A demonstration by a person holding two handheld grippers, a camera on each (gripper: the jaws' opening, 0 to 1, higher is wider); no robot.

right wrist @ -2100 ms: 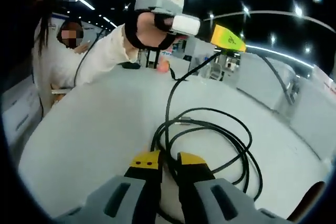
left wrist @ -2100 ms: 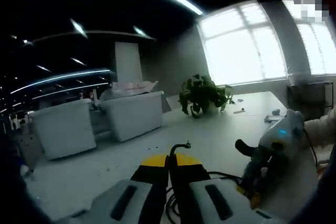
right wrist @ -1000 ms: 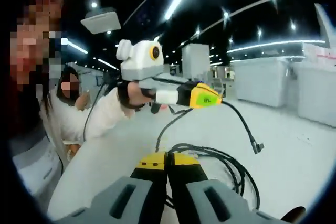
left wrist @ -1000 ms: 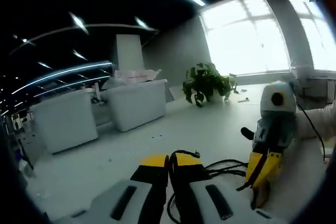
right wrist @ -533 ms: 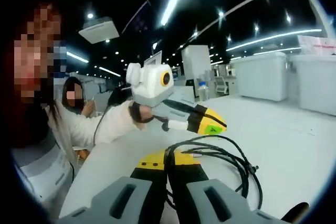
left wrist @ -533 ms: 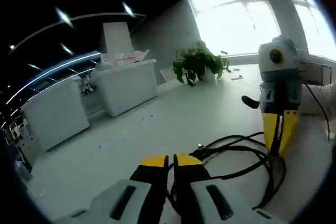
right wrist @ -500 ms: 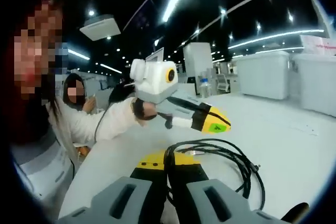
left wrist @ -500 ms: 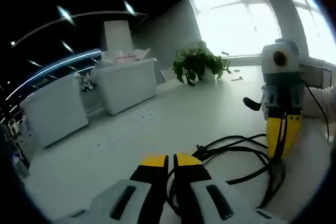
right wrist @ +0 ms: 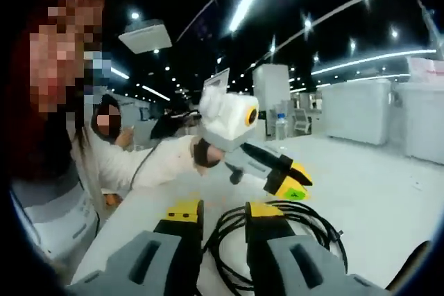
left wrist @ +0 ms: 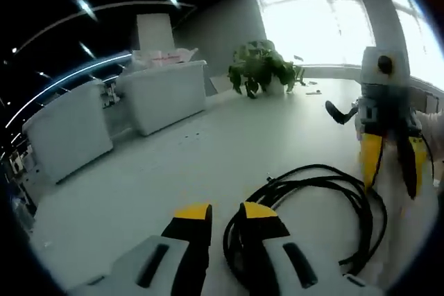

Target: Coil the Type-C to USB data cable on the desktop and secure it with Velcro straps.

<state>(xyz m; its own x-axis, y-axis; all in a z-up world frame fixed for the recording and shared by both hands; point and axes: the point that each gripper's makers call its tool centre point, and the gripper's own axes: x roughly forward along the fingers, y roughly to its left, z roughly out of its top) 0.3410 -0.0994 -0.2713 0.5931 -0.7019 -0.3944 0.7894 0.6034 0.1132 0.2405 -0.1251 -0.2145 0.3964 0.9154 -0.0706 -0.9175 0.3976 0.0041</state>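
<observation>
Yellow-tipped jaws of the left tool [left wrist: 225, 214] stand spread at the bottom of the left gripper view, pinching nothing, with the white bench [left wrist: 173, 164] showing in the gap between them. Just beyond the right jaw lies the black data cable [left wrist: 316, 192], loosely coiled in several overlapping loops flat on the bench; the near edge of the coil curves around that jaw's tip. At the far right side of the coil the right tool [left wrist: 390, 161] points down toward the bench, its two yellow jaws parted, one on each side of the coil's outer strands. Farther back on the bench sits a green potted plant [left wrist: 262, 67] before bright windows, and white cabinets [left wrist: 159, 95] stand to the left.

In the right gripper view, the right tool [right wrist: 223, 211] also has its jaws spread with nothing between them. The data cable [right wrist: 277, 237] lies coiled on the bench [right wrist: 374, 199] just past the tips, its loops passing around the right jaw. Beyond the coil, the left tool [right wrist: 295, 178] angles down toward the cable's far side, held by a person in a white sleeve [right wrist: 149, 161]. Another person [right wrist: 107, 126] sits further back.
</observation>
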